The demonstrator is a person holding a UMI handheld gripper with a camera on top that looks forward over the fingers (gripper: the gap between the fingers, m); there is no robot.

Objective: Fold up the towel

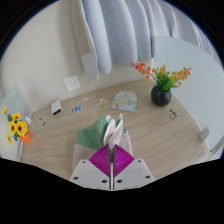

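- Gripping a bunched edge of the towel (104,131), the gripper (109,152) is closed on the cloth, which is lifted above the table (140,125).
- A fold-over step is judged to be in hand.
- Next, the held edge is to be carried toward 12 o'clock and laid flat.

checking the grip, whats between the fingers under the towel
The towel is bunched up between the gripper fingers, covering their pink pads' upper parts. What lies beneath the towel is hidden.

You see soft, matt cloth in the towel (108,132), a smooth pale wood-look tabletop (150,125), and a glossy dark vase (161,96).
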